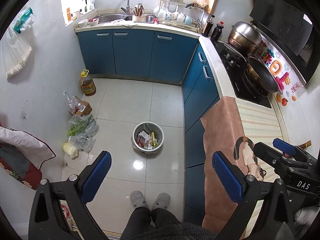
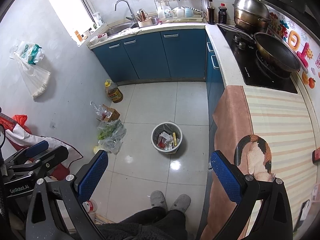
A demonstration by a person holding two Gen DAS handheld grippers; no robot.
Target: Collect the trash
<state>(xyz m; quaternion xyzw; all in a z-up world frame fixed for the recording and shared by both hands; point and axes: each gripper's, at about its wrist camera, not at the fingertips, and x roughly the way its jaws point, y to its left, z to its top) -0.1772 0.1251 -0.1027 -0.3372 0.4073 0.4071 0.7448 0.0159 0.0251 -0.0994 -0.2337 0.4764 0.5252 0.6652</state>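
While the person stood in grey slippers (image 1: 149, 199) on the tiled floor (image 1: 128, 102), the left hand-held gripper (image 1: 161, 175) and the right hand-held gripper (image 2: 159, 175) both hovered above it, each with its blue pads spread wide and nothing between them. The trash bin (image 1: 148, 137) stood on the floor in the middle, holding packets and paper. Plastic bags (image 1: 83, 130) lay at the left near the wall, and a patterned cloth (image 2: 280, 124) covered the worktop (image 2: 222, 46) on the right.
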